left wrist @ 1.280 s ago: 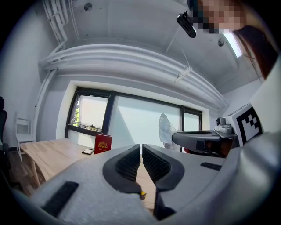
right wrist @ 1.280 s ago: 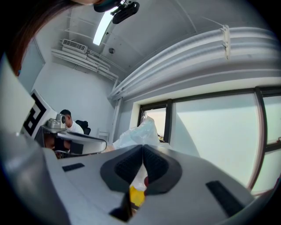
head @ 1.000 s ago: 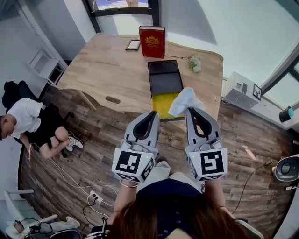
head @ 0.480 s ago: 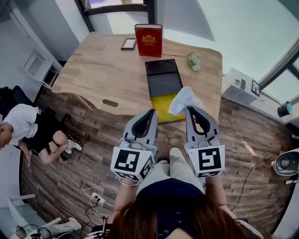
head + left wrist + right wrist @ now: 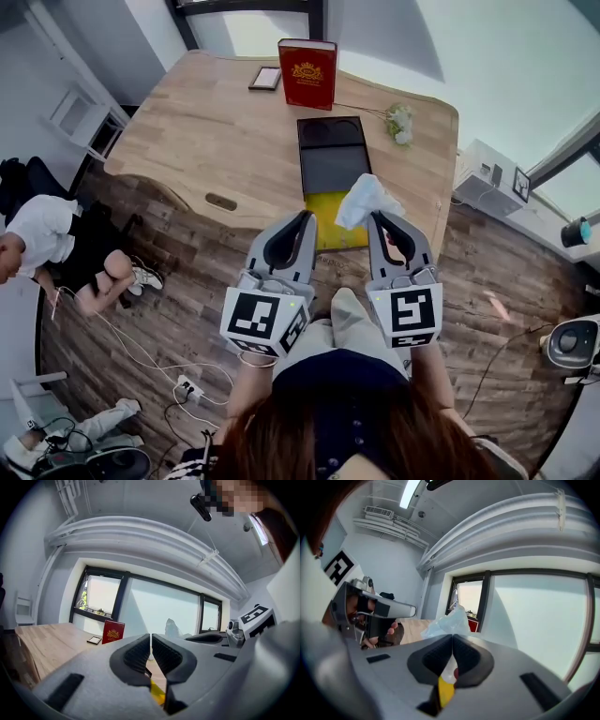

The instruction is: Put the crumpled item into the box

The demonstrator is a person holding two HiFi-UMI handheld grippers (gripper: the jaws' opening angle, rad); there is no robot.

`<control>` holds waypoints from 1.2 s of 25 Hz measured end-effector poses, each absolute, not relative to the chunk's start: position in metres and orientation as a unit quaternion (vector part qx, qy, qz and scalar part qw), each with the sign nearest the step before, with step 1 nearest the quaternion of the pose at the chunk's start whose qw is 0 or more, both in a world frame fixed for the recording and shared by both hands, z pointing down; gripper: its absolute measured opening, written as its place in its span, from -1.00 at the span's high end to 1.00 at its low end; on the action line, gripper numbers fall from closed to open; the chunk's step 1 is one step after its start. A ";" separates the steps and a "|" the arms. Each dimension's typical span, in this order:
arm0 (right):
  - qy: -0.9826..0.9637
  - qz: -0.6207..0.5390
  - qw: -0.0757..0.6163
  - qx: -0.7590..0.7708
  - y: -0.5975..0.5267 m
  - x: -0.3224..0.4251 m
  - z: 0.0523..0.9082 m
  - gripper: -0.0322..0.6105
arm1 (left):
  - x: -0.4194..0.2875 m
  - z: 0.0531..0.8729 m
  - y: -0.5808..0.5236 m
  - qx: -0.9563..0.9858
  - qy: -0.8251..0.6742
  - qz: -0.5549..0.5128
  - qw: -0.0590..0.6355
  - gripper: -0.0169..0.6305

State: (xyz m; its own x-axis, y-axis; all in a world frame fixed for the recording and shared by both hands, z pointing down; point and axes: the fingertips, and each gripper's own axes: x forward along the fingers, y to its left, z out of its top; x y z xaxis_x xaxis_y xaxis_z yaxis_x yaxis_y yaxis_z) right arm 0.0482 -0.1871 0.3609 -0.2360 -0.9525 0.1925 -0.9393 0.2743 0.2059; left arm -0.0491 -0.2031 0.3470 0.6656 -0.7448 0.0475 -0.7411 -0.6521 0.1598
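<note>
Above the near yellow end of the box (image 5: 330,155): crumpled item (image 5: 364,199), clenched in right tongs (image 5: 377,218), position barely changed; release judged pending. Beside that end: left tongs (image 5: 304,218), clenched on nothing.

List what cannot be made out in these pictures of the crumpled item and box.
1. Box near end: head view, covered by the crumpled item and right hand-held gripper.
2. Red upright item lettering: head view, too small.
3. Box in the right gripper view: almost wholly behind the gripper's own body.
</note>
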 end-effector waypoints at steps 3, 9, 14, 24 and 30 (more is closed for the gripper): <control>-0.794 -0.025 0.155 0.587 -0.199 0.049 0.370 0.82 | -0.045 0.348 -0.213 0.905 -0.417 -0.011 0.083 0.84; -0.814 -0.030 0.188 0.549 -0.219 0.046 0.389 0.82 | -0.038 0.348 -0.230 0.898 -0.431 -0.011 0.084 0.84; -0.824 -0.028 0.214 0.524 -0.230 0.046 0.411 0.82 | -0.032 0.351 -0.241 0.893 -0.441 -0.010 0.086 0.84; -0.833 -0.010 0.281 0.476 -0.251 0.053 0.470 0.82 | -0.023 0.354 -0.259 0.883 -0.461 -0.006 0.089 0.84; -0.841 -0.002 0.318 0.438 -0.258 0.048 0.509 0.82 | -0.024 0.355 -0.264 0.877 -0.472 -0.004 0.091 0.84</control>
